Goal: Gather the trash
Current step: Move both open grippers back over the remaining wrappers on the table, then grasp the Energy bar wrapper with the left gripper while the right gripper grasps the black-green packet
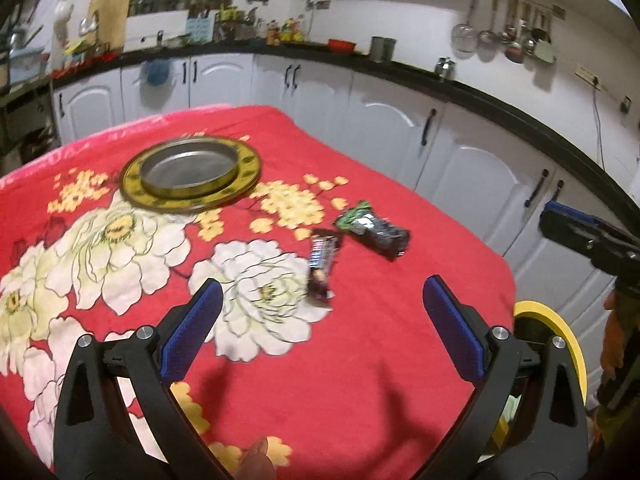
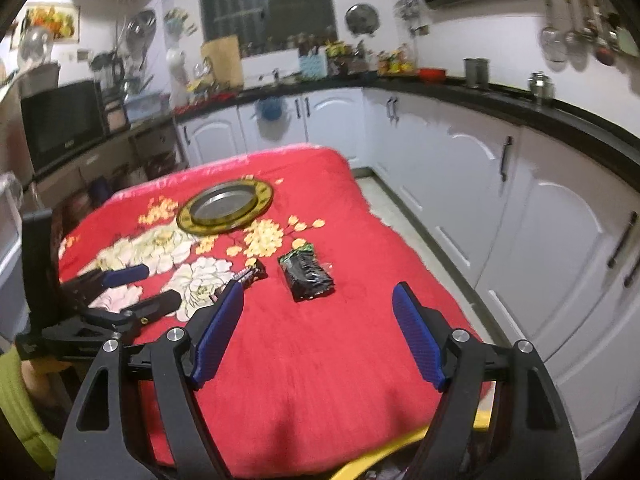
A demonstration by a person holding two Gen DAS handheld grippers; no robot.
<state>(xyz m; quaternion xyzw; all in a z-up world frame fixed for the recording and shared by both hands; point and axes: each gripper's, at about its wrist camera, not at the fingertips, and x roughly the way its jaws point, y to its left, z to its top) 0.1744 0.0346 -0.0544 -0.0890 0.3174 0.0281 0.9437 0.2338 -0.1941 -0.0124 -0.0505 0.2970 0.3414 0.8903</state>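
On the red flower-print cloth (image 1: 360, 360) that covers the tabletop, the leftmost thing is a round yellow-rimmed tray (image 1: 191, 179) with a shallow grey metal pan (image 1: 188, 168) sitting inside it, toward the far left part of the cloth. To its right, well apart from it, lie the two pieces of trash. First comes a dark candy-bar wrapper (image 1: 321, 268), long and narrow, lying across the edge of a large white printed flower; its lettering is too blurred to read. Just beside it to the right, and a little farther away, is a black crumpled snack packet (image 1: 374, 229) with a green end, apparently close to the wrapper without touching it, though motion blur makes that hard to be sure of.

The left claw (image 1: 322, 312) hangs above the near part of the cloth with its blue pads spread wide and nothing between them; the candy-bar wrapper lies just ahead of the gap. From the right wrist view this claw shows at the left edge, over the white flowers. The right claw (image 2: 318, 312) is likewise spread, blue pads far apart and empty, above the bare red cloth, with the black packet (image 2: 306, 274) ahead of it and the wrapper (image 2: 250, 275) near the tip of its left finger. A yellow bin rim (image 1: 560, 332) peeks out beyond the right near corner of the tabletop. White cabinets (image 1: 460, 152) under a dark counter curve around the right side.
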